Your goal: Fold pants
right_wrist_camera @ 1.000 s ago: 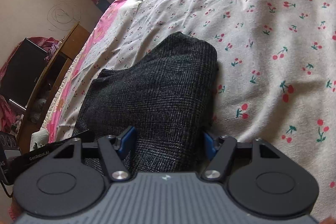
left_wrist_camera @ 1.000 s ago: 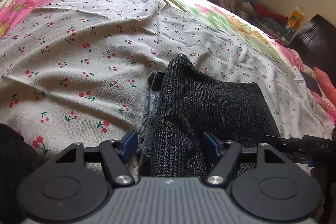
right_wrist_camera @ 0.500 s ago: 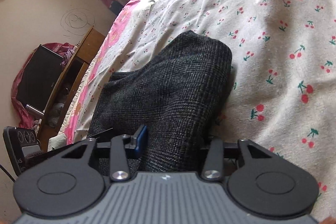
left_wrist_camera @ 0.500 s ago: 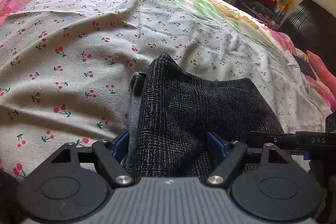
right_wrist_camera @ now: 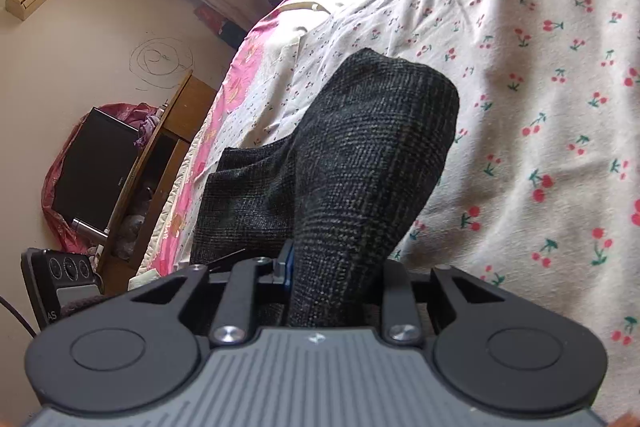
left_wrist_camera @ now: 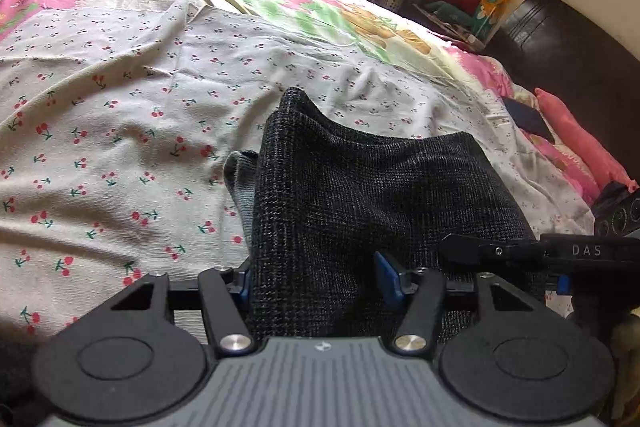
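Dark grey checked pants (left_wrist_camera: 360, 187) lie folded on the cherry-print sheet (left_wrist_camera: 120, 147). My left gripper (left_wrist_camera: 315, 281) straddles their near edge. Its jaws are closing with the thick fabric between the blue pads (left_wrist_camera: 387, 281), and the right pad's inner face still shows. In the right wrist view the pants (right_wrist_camera: 372, 147) rise in a bunched ridge. My right gripper (right_wrist_camera: 336, 267) is closing and pinches the near end of that ridge. A black finger of the right gripper (left_wrist_camera: 472, 251) reaches in from the right of the left wrist view.
A pink floral quilt (left_wrist_camera: 360, 19) covers the bed under the sheet. In the left wrist view a pink pillow (left_wrist_camera: 576, 143) and dark furniture (left_wrist_camera: 560, 47) stand at the right. The right wrist view has a wooden cabinet (right_wrist_camera: 188, 115) and a black screen (right_wrist_camera: 96, 163) beside the bed.
Both pairs of jaws have narrowed around the pants' near edge. The right one now squeezes the fabric into a taller ridge. Both grippers have risen slightly.
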Demonstrator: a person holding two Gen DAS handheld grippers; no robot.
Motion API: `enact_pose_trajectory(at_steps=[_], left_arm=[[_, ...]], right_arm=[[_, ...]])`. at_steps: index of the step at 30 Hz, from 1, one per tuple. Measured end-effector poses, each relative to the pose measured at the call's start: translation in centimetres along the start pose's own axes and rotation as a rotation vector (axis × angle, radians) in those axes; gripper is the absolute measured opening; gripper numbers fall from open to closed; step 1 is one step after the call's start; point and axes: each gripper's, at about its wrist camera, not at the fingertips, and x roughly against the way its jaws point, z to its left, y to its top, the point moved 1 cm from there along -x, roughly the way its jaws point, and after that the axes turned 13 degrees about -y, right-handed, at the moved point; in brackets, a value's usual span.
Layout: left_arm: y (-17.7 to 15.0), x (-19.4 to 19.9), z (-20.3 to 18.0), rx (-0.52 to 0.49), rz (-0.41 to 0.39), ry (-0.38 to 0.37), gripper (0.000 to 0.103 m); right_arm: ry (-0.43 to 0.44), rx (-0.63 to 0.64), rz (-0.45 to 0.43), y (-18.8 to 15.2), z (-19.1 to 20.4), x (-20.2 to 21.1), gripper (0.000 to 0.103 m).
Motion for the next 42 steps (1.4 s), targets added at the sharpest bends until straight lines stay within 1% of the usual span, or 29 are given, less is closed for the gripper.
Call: enact_pose_trajectory(at_steps=[2,5,8,15,17,20,23,25,26,29,30,31,32,35,37,40,41,42], left_arm=[[-0.2,-1.4,-2.5,-0.036,0.024,-0.039,0.068],[-0.2,-4.5,-6.8,-0.079,0.05,-0.111,0.068],[0.1,-8.3,-10.9,-0.104,0.075,-0.182,0.068],[-0.2,-17.6,-22.9,-0.246,0.165,-0.306,0.068],[-0.8,-19.8,-26.2,-0.288,0.189,-0.326,0.068],[-1.9,-23.0,-30.3,-0.324,0.229,-0.347,0.068],[-3.5,-25.0,-33.5,-0.365,0.258,-0.327,0.068],[-4.3,-26.1,-34.8,-0.4,0.254,-0.29,0.068],[-4.5,-26.4,-35.0,-0.407,0.253,-0.273,0.068],[-4.7,-26.7,-34.8,-0.413,0.262,-0.235,0.068],[-4.7,-27.0,-34.5,-0.415,0.27,-0.226,0.068],[-4.7,-27.0,-34.1,-0.41,0.274,-0.222,0.071],[-4.7,-26.9,-33.9,-0.405,0.274,-0.214,0.074],[-4.8,-26.3,-33.4,-0.393,0.267,-0.202,0.074],[-5.0,-25.7,-33.5,-0.414,0.258,-0.187,0.074],[-5.1,-24.6,-33.2,-0.428,0.245,-0.172,0.073],[-5.1,-24.3,-33.0,-0.42,0.241,-0.171,0.073],[-5.0,-24.0,-32.8,-0.412,0.236,-0.169,0.073]], right_arm=[[0.003,-0.036,-0.014,0.5,-1.4,2.2,0.023],[-0.054,-0.035,-0.063,1.5,-3.9,6.7,0.023],[-0.136,-0.038,-0.111,2.4,-6.8,11.0,0.023],[-0.328,-0.091,-0.244,3.5,-14.5,21.0,0.023],[-0.372,-0.123,-0.278,3.4,-16.9,23.6,0.023],[-0.434,-0.169,-0.308,3.0,-20.4,26.5,0.023],[-0.485,-0.205,-0.314,2.6,-23.9,28.1,0.023],[-0.502,-0.233,-0.302,2.5,-26.0,28.4,0.023],[-0.508,-0.251,-0.29,2.2,-27.3,28.3,0.025],[-0.517,-0.287,-0.287,1.7,-29.6,27.9,0.037],[-0.512,-0.292,-0.294,1.3,-30.3,28.3,0.04],[-0.507,-0.3,-0.3,1.1,-30.6,28.4,0.041],[-0.502,-0.304,-0.307,0.9,-30.7,28.7,0.041],[-0.554,-0.262,-0.34,0.6,-29.6,29.3,0.041],[-0.593,-0.239,-0.352,0.5,-28.7,29.5,0.041],[-0.635,-0.247,-0.38,0.4,-28.0,30.2,0.042],[-0.658,-0.256,-0.391,0.3,-28.0,30.6,0.042],[-0.702,-0.263,-0.41,0.1,-27.9,31.2,0.042]])
